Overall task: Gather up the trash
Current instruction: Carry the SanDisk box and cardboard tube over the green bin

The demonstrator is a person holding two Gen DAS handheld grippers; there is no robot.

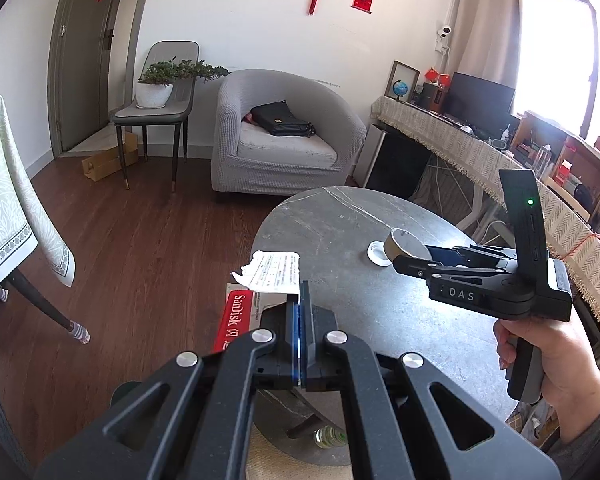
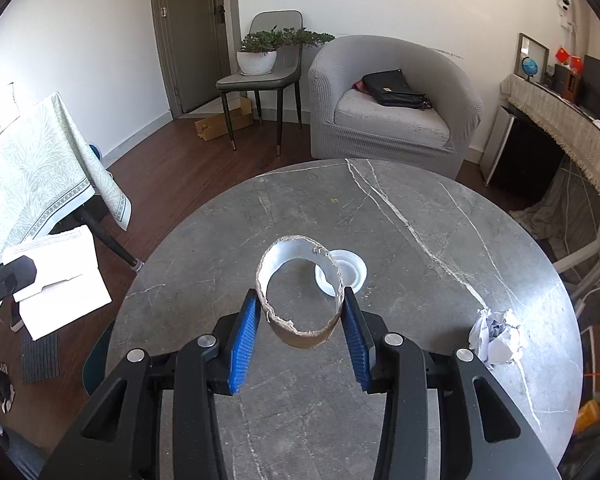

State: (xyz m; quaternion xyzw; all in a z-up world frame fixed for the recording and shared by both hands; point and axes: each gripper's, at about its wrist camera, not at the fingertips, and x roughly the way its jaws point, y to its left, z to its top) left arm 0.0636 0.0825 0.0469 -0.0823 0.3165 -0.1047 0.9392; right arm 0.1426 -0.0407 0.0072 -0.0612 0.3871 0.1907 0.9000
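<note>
My left gripper (image 1: 300,294) is shut on a torn white printed paper (image 1: 274,272), held over the left edge of the round grey marble table (image 1: 340,220). The paper also shows in the right wrist view (image 2: 60,280). My right gripper (image 2: 300,312) is shut on a cardboard tape ring (image 2: 300,292) and holds it above the table; the ring also shows in the left wrist view (image 1: 408,244). A white plastic lid (image 2: 350,274) lies on the table behind the ring. A crumpled white paper ball (image 2: 496,334) lies on the table at the right.
A red SanDisk box (image 1: 236,320) sits below the table's left edge. A grey armchair (image 1: 284,136) with a black bag stands behind the table. A chair with a potted plant (image 1: 160,88) stands by the door. A cloth-covered table (image 2: 32,176) is at the left.
</note>
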